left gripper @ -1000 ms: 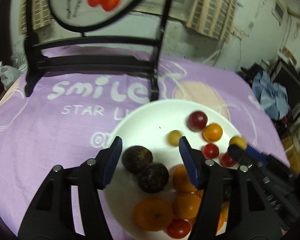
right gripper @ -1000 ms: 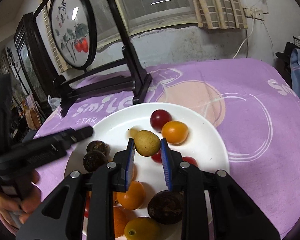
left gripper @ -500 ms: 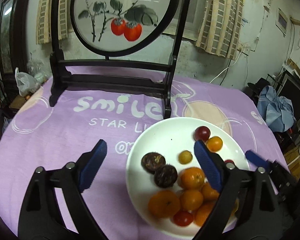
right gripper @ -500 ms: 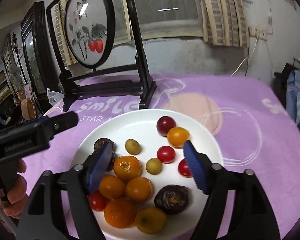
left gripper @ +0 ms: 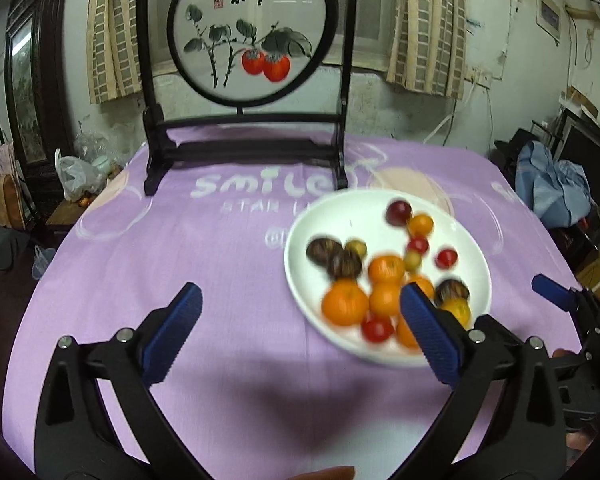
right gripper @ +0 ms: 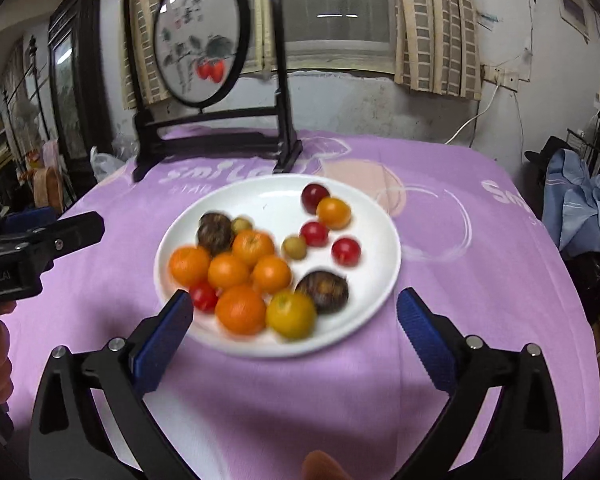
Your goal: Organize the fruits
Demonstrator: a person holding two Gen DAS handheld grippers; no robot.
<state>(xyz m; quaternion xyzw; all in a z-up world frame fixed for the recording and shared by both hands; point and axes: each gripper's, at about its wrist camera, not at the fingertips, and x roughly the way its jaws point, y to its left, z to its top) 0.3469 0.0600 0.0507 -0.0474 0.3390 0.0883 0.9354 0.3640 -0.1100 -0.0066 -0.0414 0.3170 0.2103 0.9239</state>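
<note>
A white plate [right gripper: 364,292] on the purple cloth holds several oranges [right gripper: 240,310], red cherry tomatoes [right gripper: 346,252], small yellow-green fruits [right gripper: 294,247] and dark passion fruits [right gripper: 323,292]. In the left wrist view the plate [left gripper: 476,256] lies right of centre. My left gripper [left gripper: 300,336] is open and empty, pulled back over the cloth near the plate's front left edge. My right gripper [right gripper: 296,338] is open and empty, in front of the plate's near rim. The left gripper also shows at the left edge of the right wrist view [right gripper: 40,244].
A black wooden stand with a round painted screen [left gripper: 252,32] stands at the back of the table, just behind the plate. The purple cloth [left gripper: 204,248] covers the round table. Bags and clutter sit on the floor around the table edges.
My right gripper has let go of the yellow-green fruit onto the plate and opened. Both grippers have pulled back and up from the plate, and the left jaws have opened wider.
</note>
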